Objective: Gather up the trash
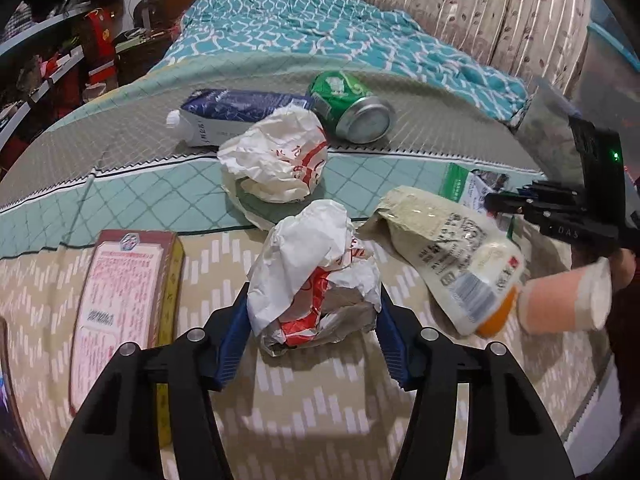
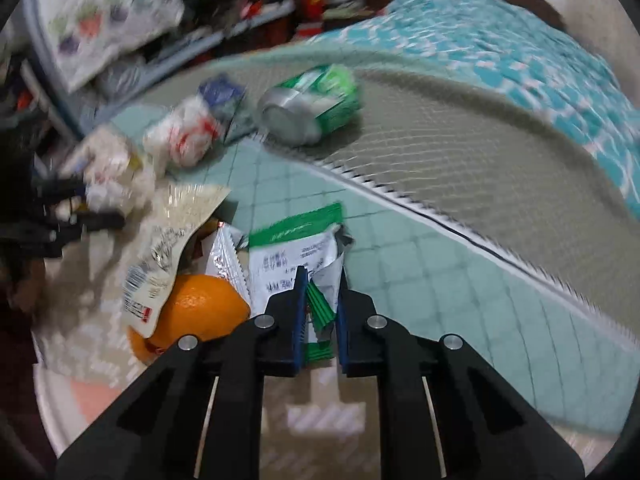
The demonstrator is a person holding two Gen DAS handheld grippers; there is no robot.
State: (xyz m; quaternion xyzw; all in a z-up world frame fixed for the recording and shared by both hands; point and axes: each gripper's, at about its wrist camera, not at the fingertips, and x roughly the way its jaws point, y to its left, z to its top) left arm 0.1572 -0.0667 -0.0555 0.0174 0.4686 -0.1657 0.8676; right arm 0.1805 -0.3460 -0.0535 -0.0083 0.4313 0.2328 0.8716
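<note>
Left gripper (image 1: 314,316): half-closed around a crumpled white-and-red paper wrapper (image 1: 316,276) at the near edge of the bed (image 1: 400,168); both blue pads touch the wad's sides, so it looks gripped.

Right gripper (image 2: 320,300): pinched nearly shut on a torn green-and-white foil packet (image 2: 296,256), which lies on the bed just beside an orange (image 2: 200,308).

Other trash on the bed: a second crumpled wrapper (image 1: 276,156) further back, a green can (image 1: 352,106) on its side, a blue-and-white carton (image 1: 236,114) behind that wrapper, and a pale pouch (image 1: 444,256) draped partly over the orange.

Also near: a flat printed box (image 1: 124,304) to the left; I judge it not plainly trash.

Risk, left: the wad is soft and springy, so it may slump out of the grip if lifted fast.

Risk, right: the grip bites only the packet's crumpled corner; thin foil could tear or slide free.

Risk, neighbours: lifting the packet may drag the pouch or set the orange rolling off the edge.

Risk, can: lying on its side, it could roll if the bedding is jolted.
</note>
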